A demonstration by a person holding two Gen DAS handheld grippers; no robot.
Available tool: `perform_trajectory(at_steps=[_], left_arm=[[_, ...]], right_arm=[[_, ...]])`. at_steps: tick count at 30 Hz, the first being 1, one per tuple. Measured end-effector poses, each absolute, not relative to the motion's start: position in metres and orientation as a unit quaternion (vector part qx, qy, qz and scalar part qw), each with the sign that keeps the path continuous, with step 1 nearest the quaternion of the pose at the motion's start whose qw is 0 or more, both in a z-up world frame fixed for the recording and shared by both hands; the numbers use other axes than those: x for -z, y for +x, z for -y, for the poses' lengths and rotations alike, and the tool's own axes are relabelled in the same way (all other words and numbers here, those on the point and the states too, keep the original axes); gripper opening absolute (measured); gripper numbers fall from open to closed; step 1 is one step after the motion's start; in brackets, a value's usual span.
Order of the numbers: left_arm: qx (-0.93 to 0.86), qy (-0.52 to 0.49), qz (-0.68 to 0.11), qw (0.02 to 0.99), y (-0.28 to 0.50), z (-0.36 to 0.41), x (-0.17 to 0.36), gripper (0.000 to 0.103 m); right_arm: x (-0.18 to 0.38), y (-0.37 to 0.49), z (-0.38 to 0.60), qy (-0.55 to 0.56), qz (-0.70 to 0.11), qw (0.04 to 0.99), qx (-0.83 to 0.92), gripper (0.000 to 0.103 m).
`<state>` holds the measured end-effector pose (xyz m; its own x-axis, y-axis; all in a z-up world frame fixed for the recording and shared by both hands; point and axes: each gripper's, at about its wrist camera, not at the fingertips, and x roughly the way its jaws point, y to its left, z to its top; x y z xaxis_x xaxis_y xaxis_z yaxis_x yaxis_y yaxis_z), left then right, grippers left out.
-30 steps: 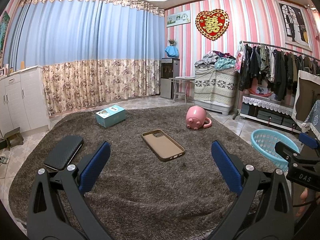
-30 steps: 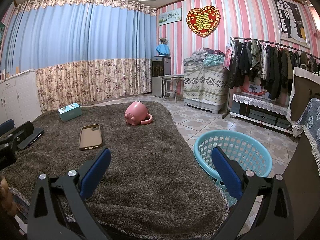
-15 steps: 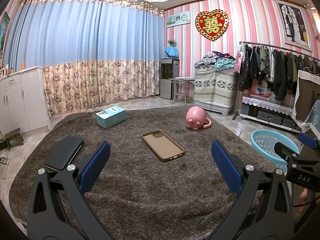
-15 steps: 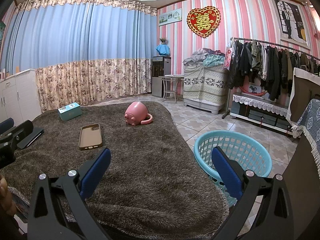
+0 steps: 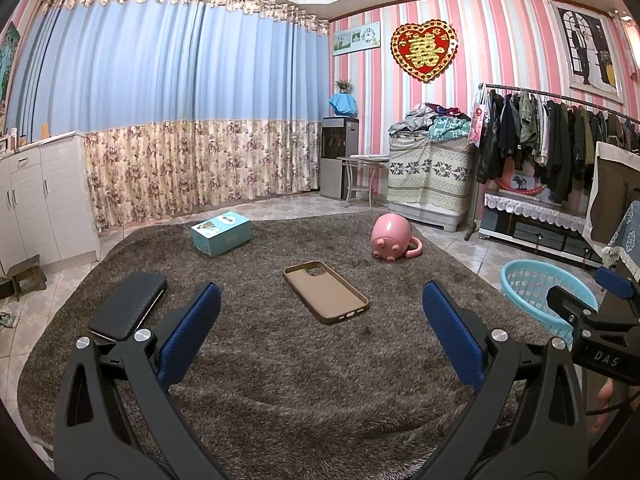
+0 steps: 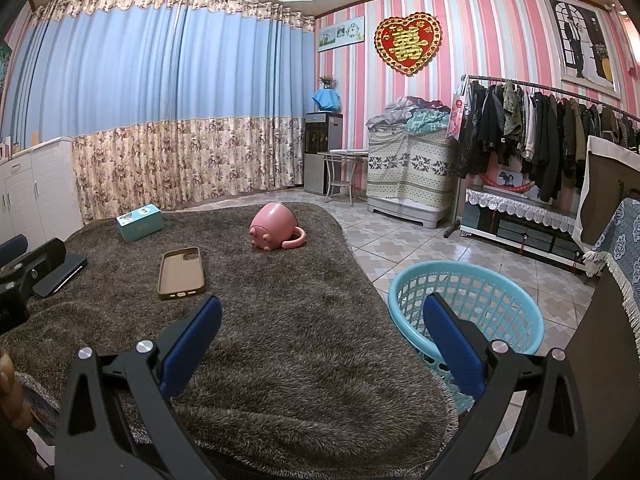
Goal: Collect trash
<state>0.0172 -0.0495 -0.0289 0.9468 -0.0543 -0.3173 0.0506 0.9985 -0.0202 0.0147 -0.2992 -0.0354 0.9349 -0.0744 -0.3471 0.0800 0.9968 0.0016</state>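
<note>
On a shaggy brown rug [image 5: 320, 380] lie a tan phone case [image 5: 325, 291], a pink pig-shaped mug [image 5: 392, 238] on its side, a teal box [image 5: 221, 233] and a black wallet-like case [image 5: 129, 306]. My left gripper [image 5: 320, 336] hovers open over the rug's near part, the phone case just beyond its fingers. My right gripper [image 6: 320, 340] is open too, above the rug's right edge beside a light-blue plastic basket [image 6: 468, 304]. The right wrist view also shows the phone case [image 6: 181, 273], mug [image 6: 274, 232], box [image 6: 139, 222] and left gripper [image 6: 24, 268].
Tiled floor [image 6: 400, 248] surrounds the rug. A white cabinet [image 5: 36, 200] stands left, a clothes rack [image 5: 560, 140] and a covered pile [image 5: 432, 168] right. A low dark table edge [image 6: 600, 340] is at the far right. Curtains cover the back wall.
</note>
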Motion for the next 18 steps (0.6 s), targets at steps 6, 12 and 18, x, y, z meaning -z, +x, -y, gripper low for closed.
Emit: perform_trajectory(at_steps=[6,12,18], left_arm=[[0.027,-0.005,-0.161,0.987,0.0154,0.0503,0.0296,0.098],[0.026,-0.006,-0.16,0.987,0.0154,0.0501,0.03,0.098],[0.026,-0.006,-0.159,0.987,0.0152,0.0495,0.0307,0.098]], right_arm=[[0.0348,0.015,0.2999,0.008,-0.176,0.984,0.039,0.099],[0.0352,0.0145,0.2993,0.008,-0.176,0.984,0.039,0.099],[0.0354,0.0146,0.2988,0.008,-0.175,0.984,0.04,0.099]])
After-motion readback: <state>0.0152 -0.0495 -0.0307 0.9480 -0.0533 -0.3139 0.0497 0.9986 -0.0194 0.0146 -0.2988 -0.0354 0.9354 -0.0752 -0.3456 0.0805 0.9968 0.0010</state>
